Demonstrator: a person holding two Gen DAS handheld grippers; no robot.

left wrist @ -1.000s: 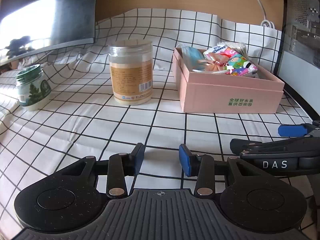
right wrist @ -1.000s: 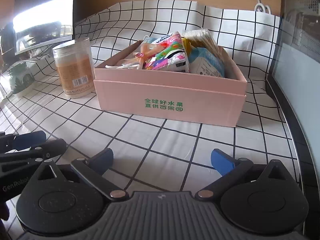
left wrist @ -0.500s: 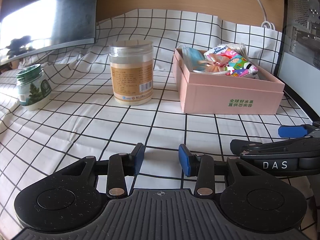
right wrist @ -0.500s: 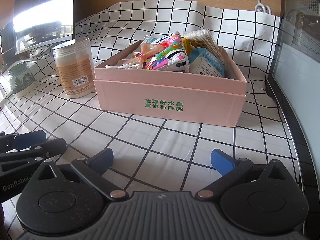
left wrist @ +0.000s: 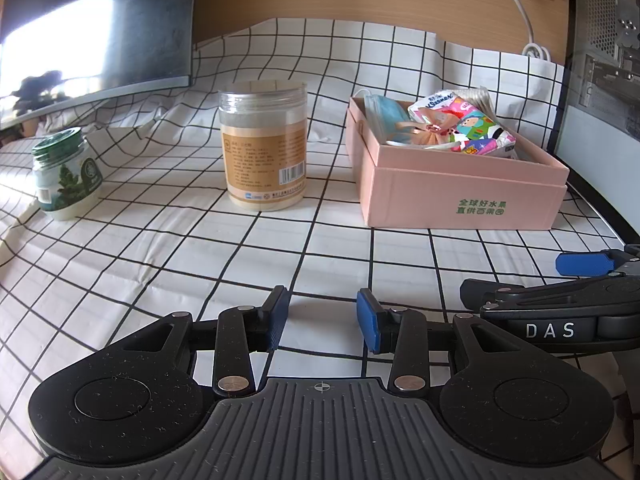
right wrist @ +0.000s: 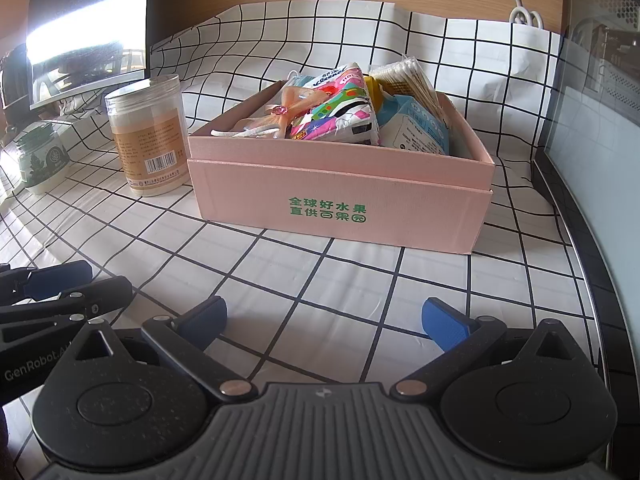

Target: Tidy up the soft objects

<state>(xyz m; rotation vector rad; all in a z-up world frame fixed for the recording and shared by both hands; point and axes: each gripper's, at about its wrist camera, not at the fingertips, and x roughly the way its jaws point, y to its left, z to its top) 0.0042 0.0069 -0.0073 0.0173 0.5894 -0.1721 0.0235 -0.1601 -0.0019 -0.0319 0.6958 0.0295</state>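
Observation:
A pink box (left wrist: 460, 196) (right wrist: 340, 188) stands on the checked cloth, far right in the left wrist view and centre in the right wrist view. It holds soft things: a colourful tissue pack (right wrist: 340, 108), a blue mask pack (right wrist: 416, 128), a pink bow (right wrist: 288, 108) and a pack of cotton swabs (right wrist: 408, 80). My left gripper (left wrist: 322, 320) is partly open and empty, low over the cloth. My right gripper (right wrist: 324, 316) is wide open and empty, in front of the box.
A tall clear jar with a tan label (left wrist: 264, 148) (right wrist: 150, 140) stands left of the box. A small green-lidded jar (left wrist: 64, 172) sits further left. A dark monitor (left wrist: 100, 24) is behind. A dark ledge (right wrist: 576, 240) borders the right side.
Both views have crept slightly; the grippers have barely moved and their openings are unchanged.

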